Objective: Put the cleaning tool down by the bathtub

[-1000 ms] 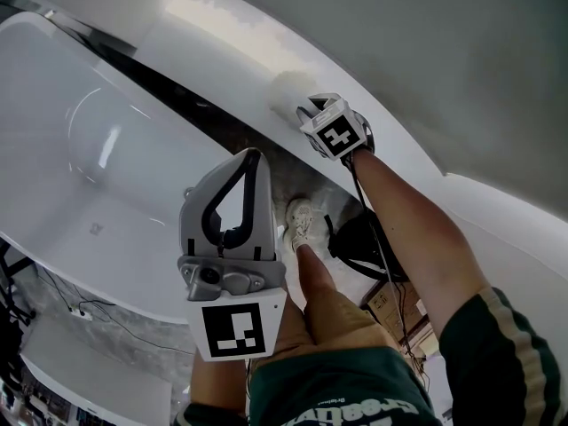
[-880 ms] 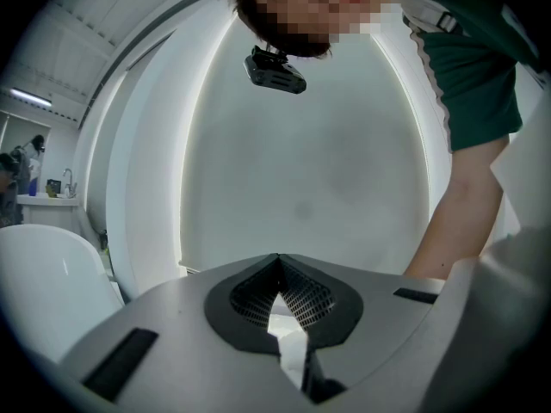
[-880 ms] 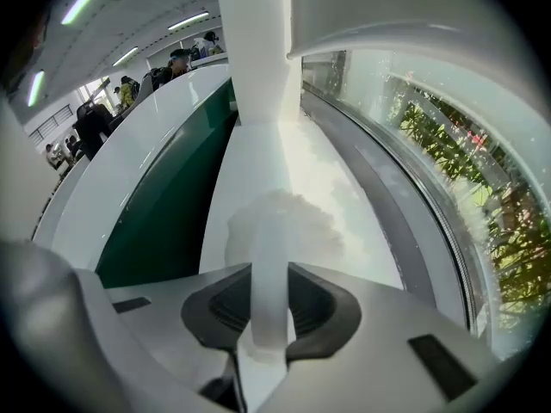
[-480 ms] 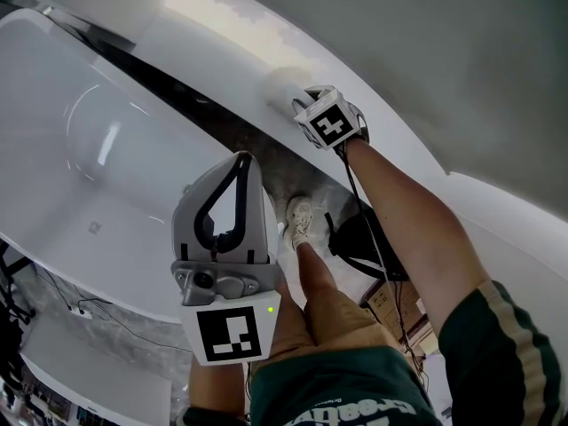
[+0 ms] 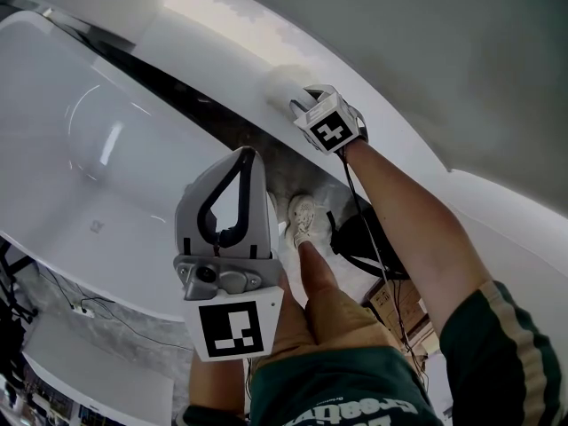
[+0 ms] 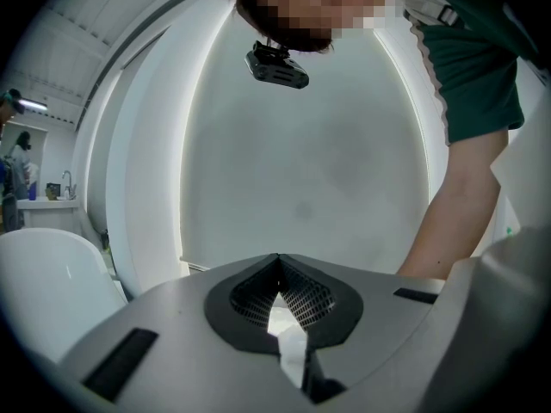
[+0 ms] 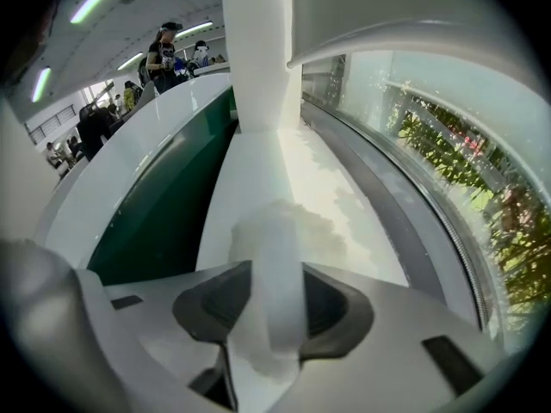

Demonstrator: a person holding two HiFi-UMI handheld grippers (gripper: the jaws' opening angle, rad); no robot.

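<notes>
The cleaning tool has a white fluffy head (image 5: 280, 83) that rests on the white ledge (image 5: 213, 27) beside the bathtub (image 5: 89, 149). My right gripper (image 5: 297, 105) points steeply down at it. In the right gripper view the tool's pale handle (image 7: 277, 291) stands upright between the jaws of the right gripper (image 7: 277, 312); they have just been opening, and I see no gap at either pad. My left gripper (image 5: 246, 154) hangs over the floor between tub and ledge. Its tips meet, with nothing between them, in the left gripper view (image 6: 277, 258).
The person's leg and white shoe (image 5: 303, 217) stand on the grey floor below, beside a black bag (image 5: 366, 245). Cables (image 5: 84, 311) lie under the tub's near rim. A window with greenery (image 7: 482, 162) runs along the ledge; people (image 7: 165, 52) stand far off.
The right gripper has shifted a little up and left along the ledge with the tool. The left gripper has stayed almost where it was.
</notes>
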